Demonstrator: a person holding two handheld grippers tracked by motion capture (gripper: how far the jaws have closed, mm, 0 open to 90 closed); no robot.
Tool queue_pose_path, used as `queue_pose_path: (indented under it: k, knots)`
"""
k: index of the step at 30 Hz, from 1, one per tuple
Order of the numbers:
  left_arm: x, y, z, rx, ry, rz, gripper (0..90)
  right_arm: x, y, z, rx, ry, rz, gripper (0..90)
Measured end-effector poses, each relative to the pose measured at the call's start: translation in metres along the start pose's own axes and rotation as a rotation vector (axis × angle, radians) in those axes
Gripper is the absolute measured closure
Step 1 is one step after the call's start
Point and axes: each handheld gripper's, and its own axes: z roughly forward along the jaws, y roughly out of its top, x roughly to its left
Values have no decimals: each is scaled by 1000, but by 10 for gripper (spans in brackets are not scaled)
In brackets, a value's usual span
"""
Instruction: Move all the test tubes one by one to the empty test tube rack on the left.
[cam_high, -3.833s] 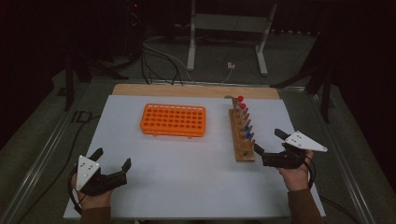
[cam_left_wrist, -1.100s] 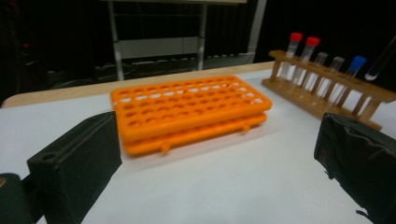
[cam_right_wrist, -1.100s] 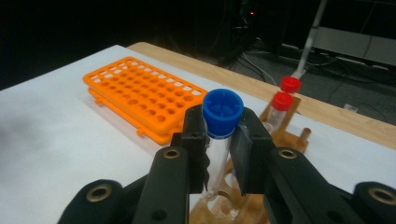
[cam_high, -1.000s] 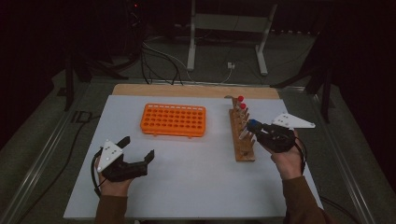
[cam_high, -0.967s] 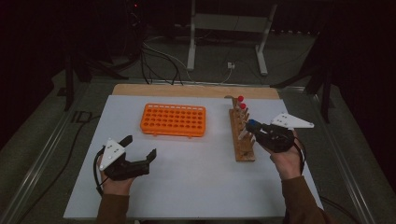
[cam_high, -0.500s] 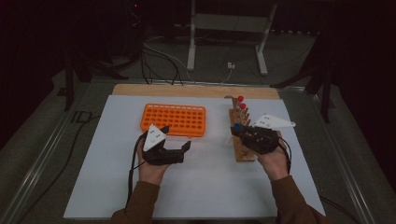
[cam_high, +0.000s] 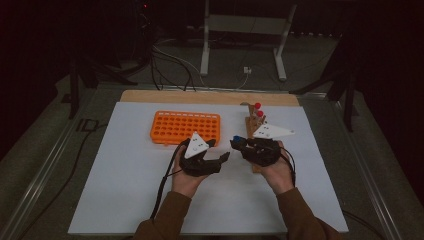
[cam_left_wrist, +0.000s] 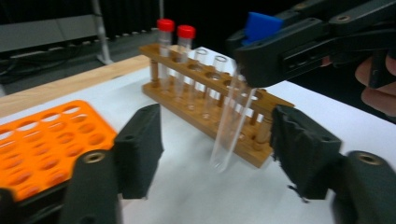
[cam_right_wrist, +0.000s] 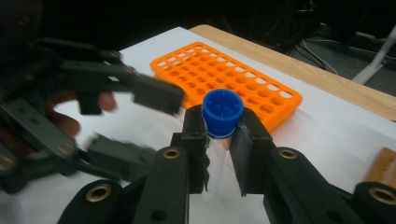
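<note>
Table with white sheet; one orange rack, every hole seen empty; one wooden rack with two red-capped tubes, rest uncapped (count unsure). Right tool pinching one blue-capped tube by cap, lifted between racks. Left tool spread around tube's lower end, not touching. Handover looks under way; nothing yet in orange rack

Clear blue-capped tube tilted, off wooden rack

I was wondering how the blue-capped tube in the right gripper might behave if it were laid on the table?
The blue-capped tube looks round and smooth, so it would probably roll. It appears clear, thin and empty, so likely light and possibly fragile. The right gripper holds it just under the cap, so it may swing.
</note>
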Motion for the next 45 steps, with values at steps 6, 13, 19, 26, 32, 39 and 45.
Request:
queue_pose_path:
  k: [6, 13, 19, 26, 32, 39, 45]
  knots:
    - [-2, -2, 8, 16, -31, 13, 563, 5, 1, 5, 0, 19, -2, 768]
    - [-2, -2, 14, 35, -38, 39, 733, 9, 1, 10, 8, 47, 2, 768]
    - [-2, -2, 15, 44, -41, 60, 771, 8, -2, 7, -8, 48, 26, 685]
    - [10, -3, 14, 45, -4, 38, 772, -4, -8, -12, -53, 22, 50, 343]
    - [24, -2, 10, 24, 32, 15, 772, -13, -30, -29, -42, -79, 51, 145]
    - [38, -2, 9, -6, 79, -6, 771, -26, -49, -48, -67, -133, 86, 23]
    - [46, 1, 16, -22, 111, -10, 770, -35, -60, -59, -91, -178, 84, 1]
